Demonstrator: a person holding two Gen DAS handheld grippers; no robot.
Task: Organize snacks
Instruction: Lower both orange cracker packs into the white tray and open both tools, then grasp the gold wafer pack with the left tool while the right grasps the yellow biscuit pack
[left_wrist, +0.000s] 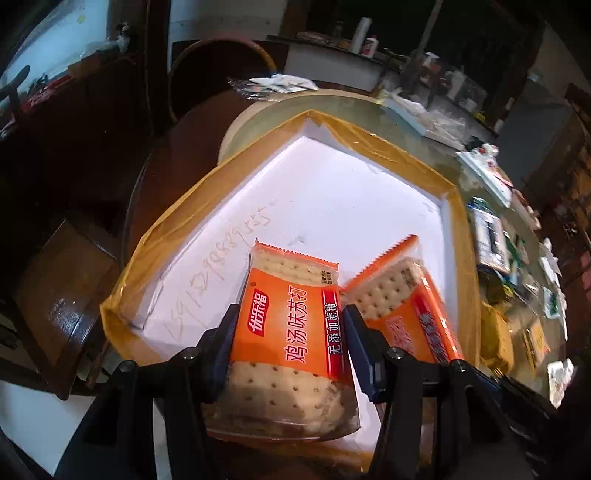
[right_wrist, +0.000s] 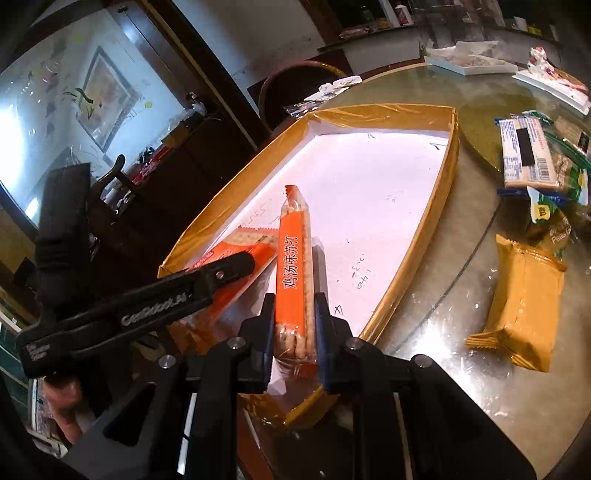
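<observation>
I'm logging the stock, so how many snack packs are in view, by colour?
Orange cracker packs: 2, one in the left gripper, one in the right gripper
Yellow pack: 1
Blue-and-white pack: 1
Green packs under it: too hidden to count
Total countable: 4

The left hand-held gripper (left_wrist: 290, 325) points steeply down, its jaws clamped flat on a cracker packet. The right hand-held gripper (right_wrist: 295, 321), at its three o'clock, also slopes down, jaws pinching another packet by its thin edges.
</observation>
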